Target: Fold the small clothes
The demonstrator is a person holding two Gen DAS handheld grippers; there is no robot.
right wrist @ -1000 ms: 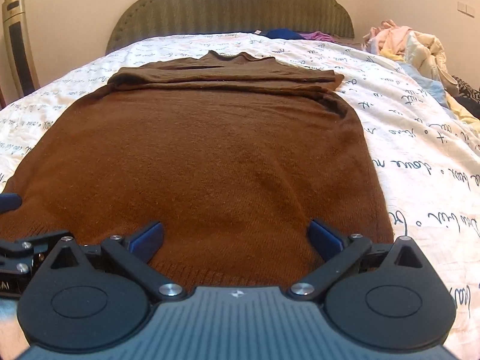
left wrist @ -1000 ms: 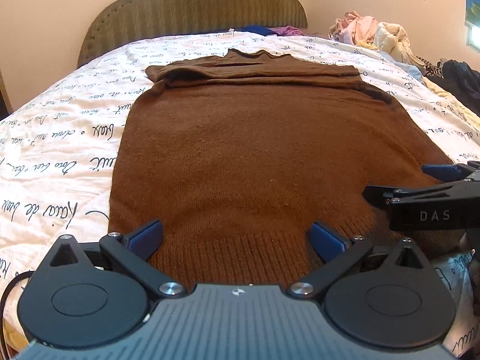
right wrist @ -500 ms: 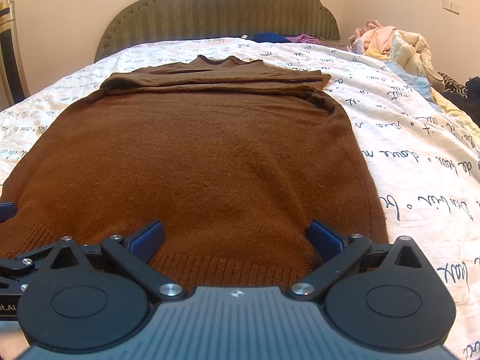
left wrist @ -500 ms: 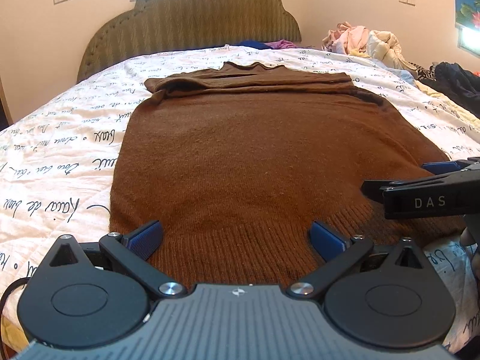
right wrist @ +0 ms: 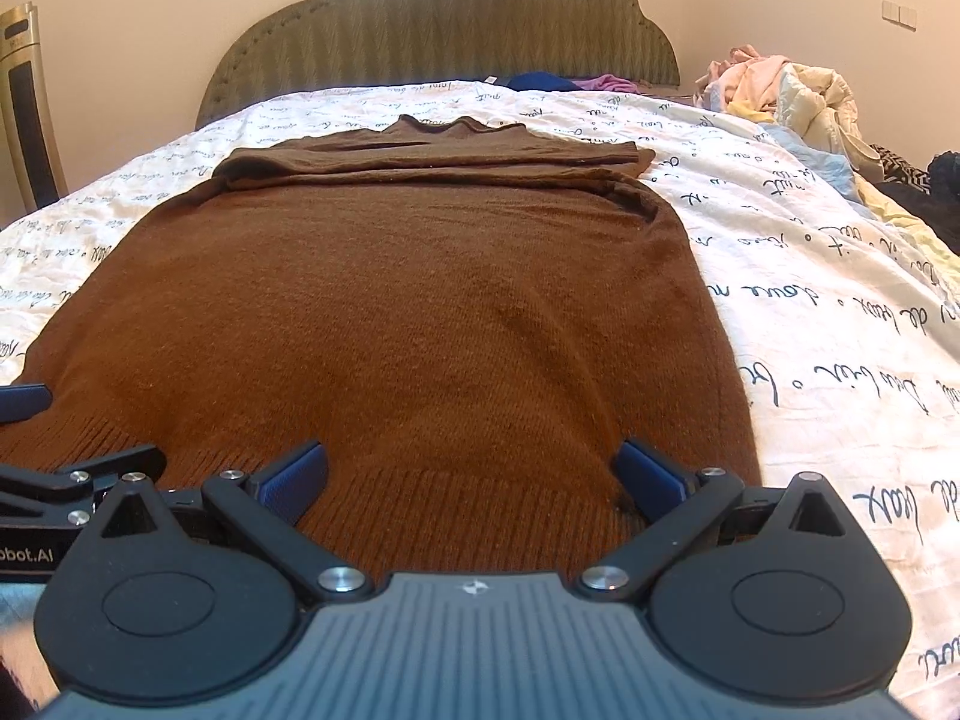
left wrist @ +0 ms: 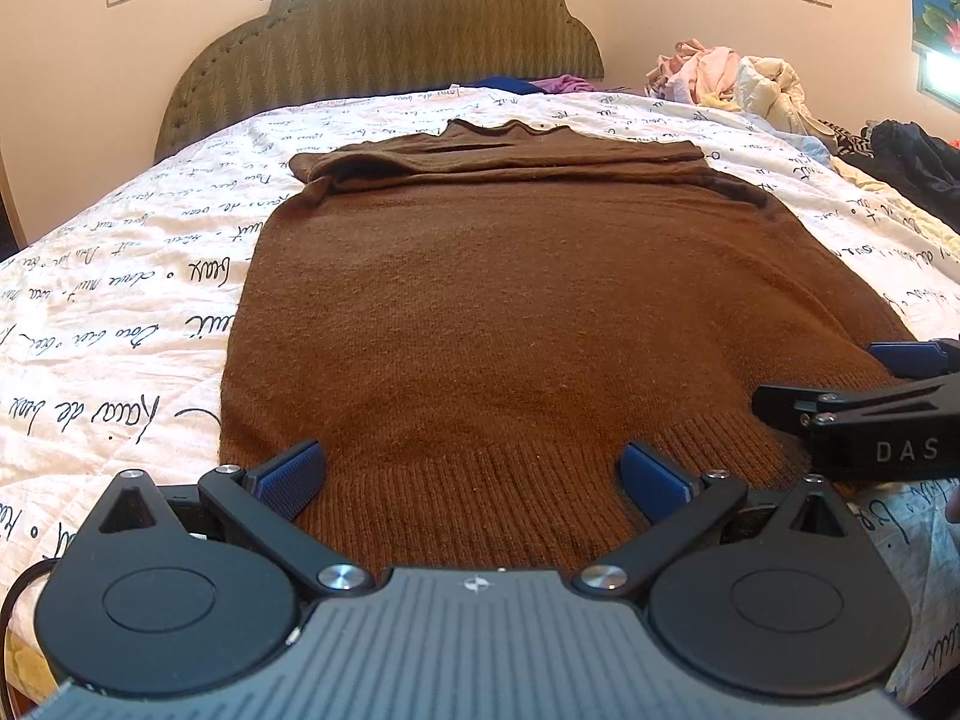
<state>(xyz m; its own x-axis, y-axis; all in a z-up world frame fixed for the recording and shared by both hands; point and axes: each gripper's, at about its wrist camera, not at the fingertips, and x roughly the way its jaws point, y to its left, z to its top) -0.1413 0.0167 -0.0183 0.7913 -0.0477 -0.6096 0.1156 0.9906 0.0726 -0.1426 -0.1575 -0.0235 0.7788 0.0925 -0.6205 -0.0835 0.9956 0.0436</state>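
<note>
Nearest, the left tool is sitting with its blue fingers spread wide over the ribbed hem of the brown sweater, gripping nothing. The right tool is doing likewise beside it, fingers apart over the same hem. The sweater is lying flat on the bed, sleeves folded across its chest. Farther off, the green headboard is standing against the wall, with a clothes pile lying at right.

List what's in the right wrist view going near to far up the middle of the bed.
Right gripper, open → ribbed hem → brown sweater body → folded-over sleeves → collar → printed bedspread → blue and purple clothes → green headboard.
</note>
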